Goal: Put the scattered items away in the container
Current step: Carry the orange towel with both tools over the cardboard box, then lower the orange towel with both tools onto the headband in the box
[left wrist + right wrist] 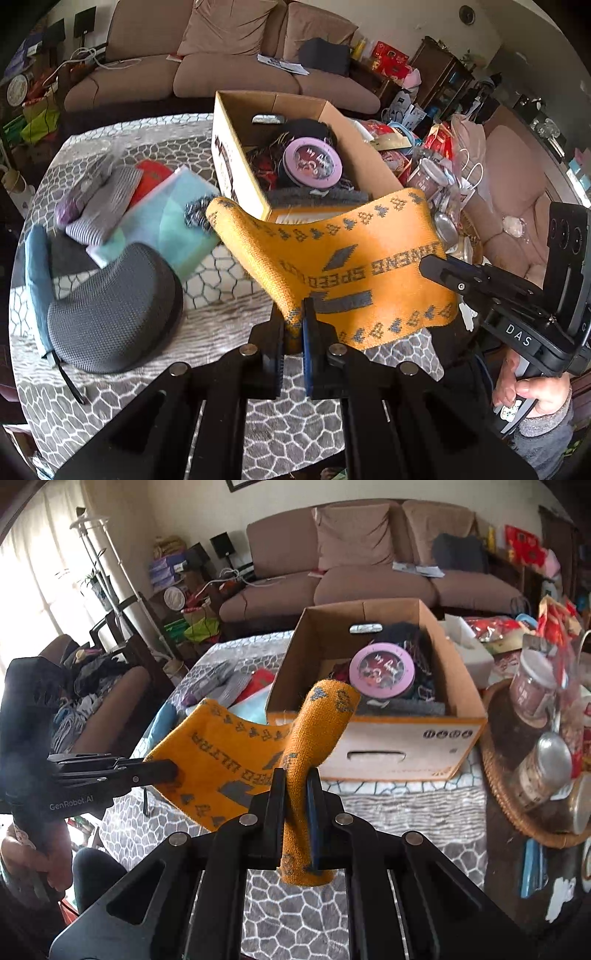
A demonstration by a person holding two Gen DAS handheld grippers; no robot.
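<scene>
I have the orange knitted cloth (354,266) suspended above the tabletop (221,325) in the lower centre of both views, just in front of the cardboard box (236,173), whose near wall it partly covers. The left hand-held gripper (293,332) is closed on one corner of the cloth, with the fabric pinched flat between its pads. The right hand-held gripper (295,794) is closed on the opposite end, where the knit bunches into a thick roll that rises past the fingers and curls over at the top. I judge the cloth to be light, soft and fully limp: it sags between the two holds and carries no shape of its own, so it is best gripped at edges or corners, as it is now, and kept spread to stop it from folding onto itself. The knit looks coarse enough not to slip from the pads. Both tools point down and forward toward the box, the right one entering from the right edge of the left view and the left one from the left edge of the right view. A person's hand (535,391) holds the right handle at lower right. The box already contains a round pink tin (312,162) and dark fabric, with room left on top.
</scene>
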